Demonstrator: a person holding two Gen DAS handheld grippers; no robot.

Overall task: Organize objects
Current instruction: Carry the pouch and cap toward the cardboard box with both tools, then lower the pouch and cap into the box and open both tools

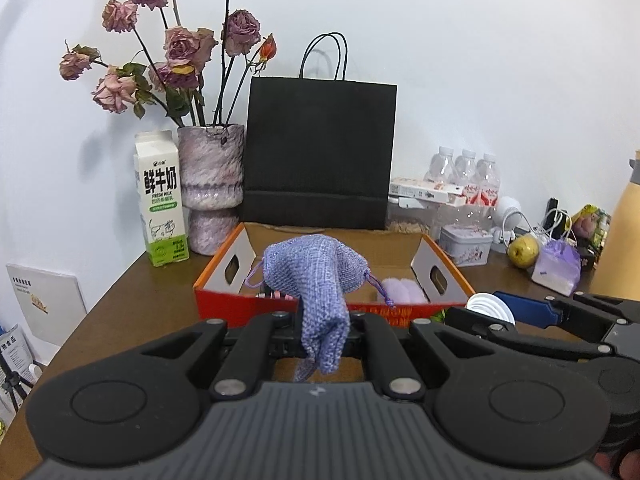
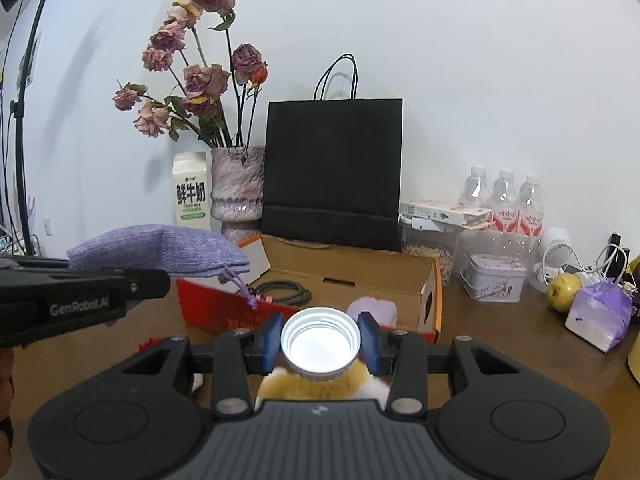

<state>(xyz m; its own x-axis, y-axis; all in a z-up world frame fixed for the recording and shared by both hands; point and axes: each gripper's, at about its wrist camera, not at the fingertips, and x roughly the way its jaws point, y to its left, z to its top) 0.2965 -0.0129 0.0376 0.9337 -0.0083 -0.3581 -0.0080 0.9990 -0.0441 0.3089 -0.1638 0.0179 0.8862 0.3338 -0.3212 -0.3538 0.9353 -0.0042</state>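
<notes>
My left gripper is shut on a purple knitted drawstring pouch and holds it above the near edge of the open red and orange cardboard box. The pouch also shows in the right wrist view, above the box's left corner. My right gripper is shut on a white screw cap, open side toward the camera, just before the box. It shows in the left wrist view at the right. Inside the box lie a black cable and a lilac fluffy item.
A milk carton, a vase of dried roses and a black paper bag stand behind the box. At the right are water bottles, a small tin, a pear and a purple bag. An orange plush lies under my right gripper.
</notes>
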